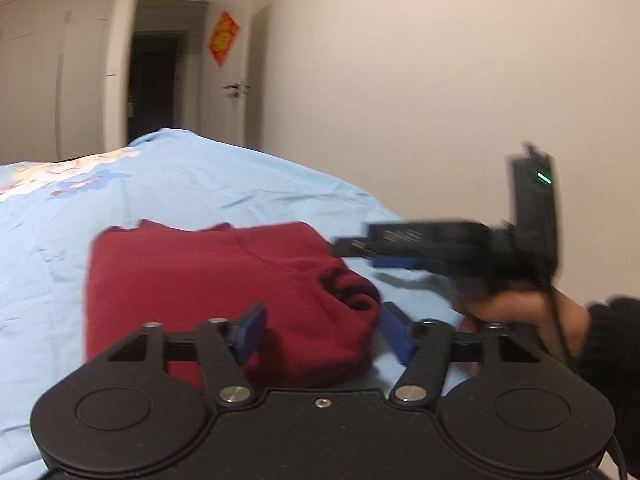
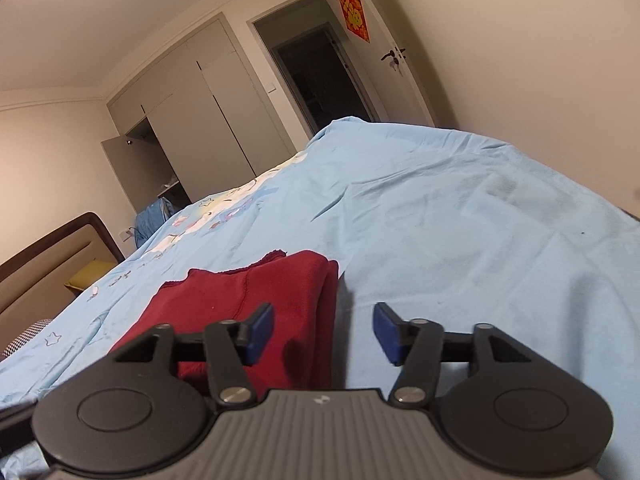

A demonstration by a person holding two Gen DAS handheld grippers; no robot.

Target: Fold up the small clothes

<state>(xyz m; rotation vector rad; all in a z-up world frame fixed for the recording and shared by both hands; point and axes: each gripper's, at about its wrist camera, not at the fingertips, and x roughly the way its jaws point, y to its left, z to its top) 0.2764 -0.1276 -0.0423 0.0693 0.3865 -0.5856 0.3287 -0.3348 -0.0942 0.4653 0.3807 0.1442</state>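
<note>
The red garment (image 1: 224, 292) lies folded on the bed (image 1: 200, 184); both the left gripper (image 1: 324, 334) and right gripper (image 2: 324, 334) hover, jaws wide, empty; judged nearly done; press edges flat gently, avoiding snags.

Bed (image 2: 460, 216): covered by a light blue sheet that fills most of both views.
Sheet surface: creased, with shallow wrinkles running across it.
Sheet print (image 2: 224, 212): a pale cartoon pattern with small stars, toward the headboard end.
Headboard (image 2: 52, 256): dark wood frame with a tan padded panel, at the far left.
Lying on the bed: a dark red garment (image 1: 224, 292), folded into a thick, roughly rectangular bundle, flat on the sheet.
</note>
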